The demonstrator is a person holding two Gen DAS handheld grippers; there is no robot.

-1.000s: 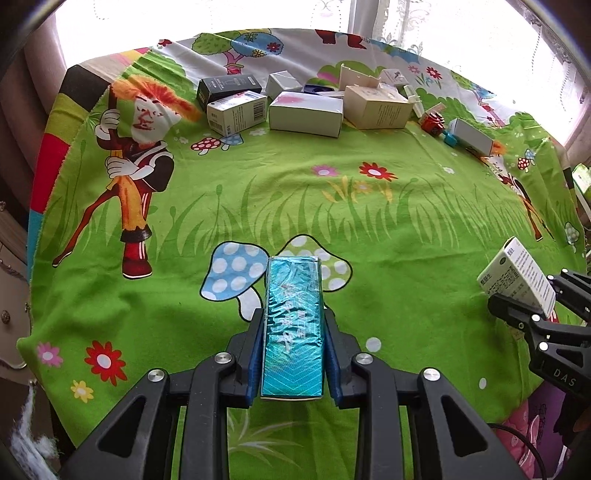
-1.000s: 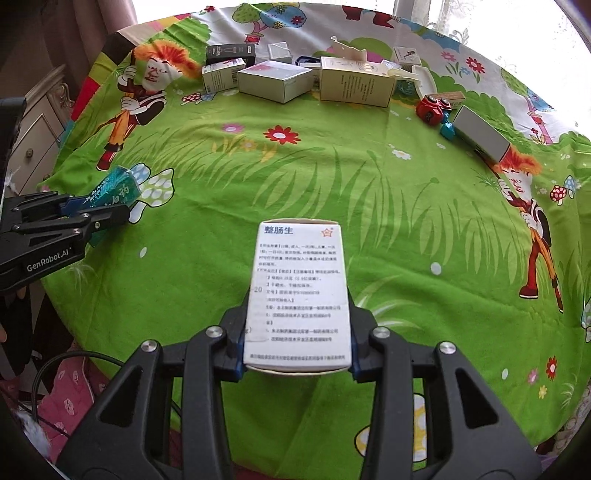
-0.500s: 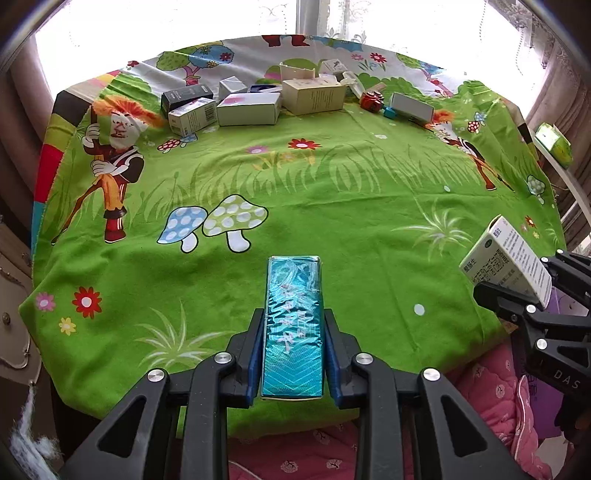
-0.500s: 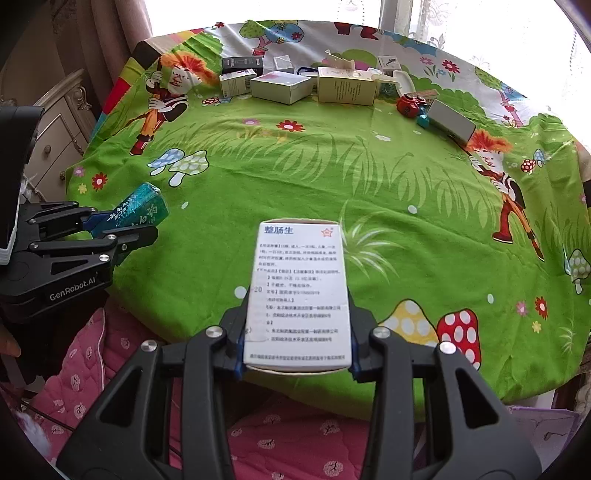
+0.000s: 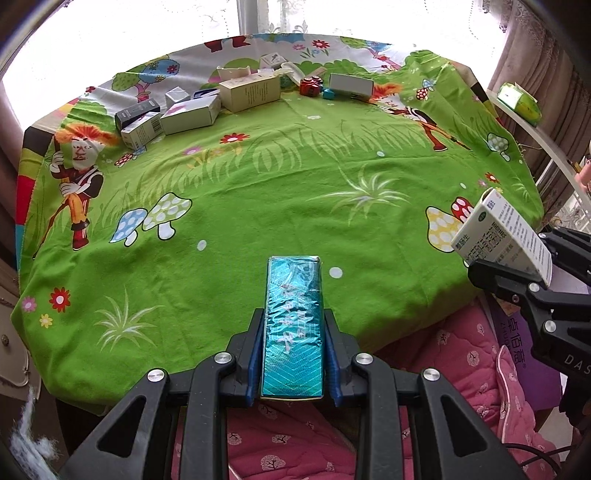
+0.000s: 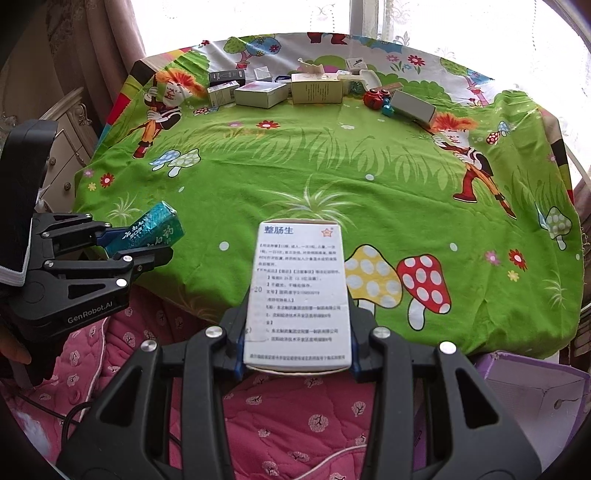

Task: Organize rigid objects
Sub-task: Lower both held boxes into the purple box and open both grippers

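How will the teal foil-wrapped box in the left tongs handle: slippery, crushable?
The teal box has glossy, crinkled wrap, so probably a bit slippery against the pads. Its straight edges suggest a stiff carton, unlikely to crush. It sticks out well beyond the left tongs, so it may pivot if bumped.

Strong daylight pours through the window [image 5: 280,22] behind the bench [image 5: 280,192], blowing it out to white. The cloth [image 6: 332,177] is bright and evenly lit, sharp, with faint shadows. Fisheye bending curves the edges; corners go black.
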